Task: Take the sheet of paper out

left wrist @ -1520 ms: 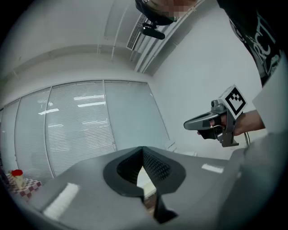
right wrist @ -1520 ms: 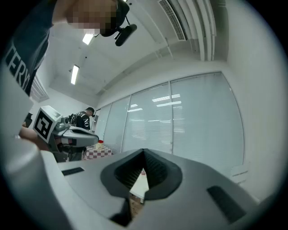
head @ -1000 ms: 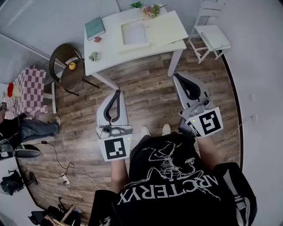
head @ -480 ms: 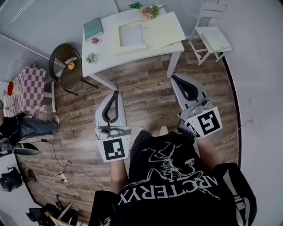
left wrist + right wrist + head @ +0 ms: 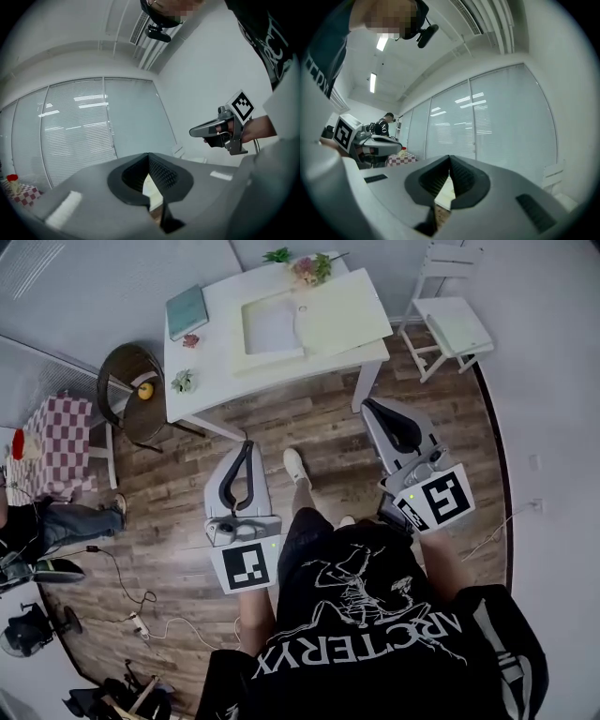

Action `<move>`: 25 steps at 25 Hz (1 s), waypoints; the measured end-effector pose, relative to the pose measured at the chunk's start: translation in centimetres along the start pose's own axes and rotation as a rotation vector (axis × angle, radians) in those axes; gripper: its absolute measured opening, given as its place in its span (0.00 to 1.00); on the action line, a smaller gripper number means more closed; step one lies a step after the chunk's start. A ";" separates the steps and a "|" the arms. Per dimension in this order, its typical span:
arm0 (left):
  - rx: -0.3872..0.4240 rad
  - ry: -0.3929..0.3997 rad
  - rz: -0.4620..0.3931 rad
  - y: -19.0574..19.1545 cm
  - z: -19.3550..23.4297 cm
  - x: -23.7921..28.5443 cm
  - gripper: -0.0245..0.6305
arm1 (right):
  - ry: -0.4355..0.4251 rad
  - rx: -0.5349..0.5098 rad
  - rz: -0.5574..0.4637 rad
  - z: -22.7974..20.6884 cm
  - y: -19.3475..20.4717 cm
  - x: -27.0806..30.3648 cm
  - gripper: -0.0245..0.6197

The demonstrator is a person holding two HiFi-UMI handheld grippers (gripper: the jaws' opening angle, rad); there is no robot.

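**Left gripper (image 5: 247,442) and right gripper (image 5: 371,405) are both clenched on nothing, well apart from the sheet (image 5: 270,326).**

The sheet lies flat in a cream tray (image 5: 267,360) on the white table (image 5: 211,343), with a cream flap (image 5: 345,304) beside it. A thin, flat sheet probably gives shut jaws no edge, so they must open and catch a corner. A hard pinch may crease or tear it, and a drag may slide the tray. Flowers (image 5: 307,266) stand just behind the tray, with a book (image 5: 186,310) and small plants (image 5: 183,381) to its left. A careless reach could knock any of them. A white chair (image 5: 452,320) and a round chair (image 5: 131,395) flank the table. Nothing covers the sheet.
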State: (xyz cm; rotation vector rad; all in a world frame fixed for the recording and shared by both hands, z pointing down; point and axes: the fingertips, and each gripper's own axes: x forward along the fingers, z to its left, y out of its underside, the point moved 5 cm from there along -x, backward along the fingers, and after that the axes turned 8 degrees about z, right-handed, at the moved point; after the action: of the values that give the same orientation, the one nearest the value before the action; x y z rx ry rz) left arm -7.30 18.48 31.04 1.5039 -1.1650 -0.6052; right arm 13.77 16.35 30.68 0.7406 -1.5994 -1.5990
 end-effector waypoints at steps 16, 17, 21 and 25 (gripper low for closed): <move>-0.022 0.111 -0.025 -0.1 17.8 20.5 0.05 | 0.096 -0.057 0.035 -7.1 -4.5 23.8 0.06; -0.023 0.120 -0.027 -0.2 18.3 21.4 0.05 | 0.106 -0.057 0.038 -7.6 -4.7 24.6 0.06; -0.015 0.155 -0.007 0.1 19.2 24.2 0.05 | 0.100 -0.019 0.066 -9.6 -4.6 27.0 0.06; -0.026 0.154 0.011 0.3 19.2 26.1 0.05 | 0.079 -0.014 0.075 -11.1 -4.3 28.2 0.06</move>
State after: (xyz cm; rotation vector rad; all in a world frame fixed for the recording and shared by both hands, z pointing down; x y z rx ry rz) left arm -13.67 -13.26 31.28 1.4939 -1.0430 -0.4866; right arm 6.77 -13.38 28.74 0.7196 -1.5398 -1.5078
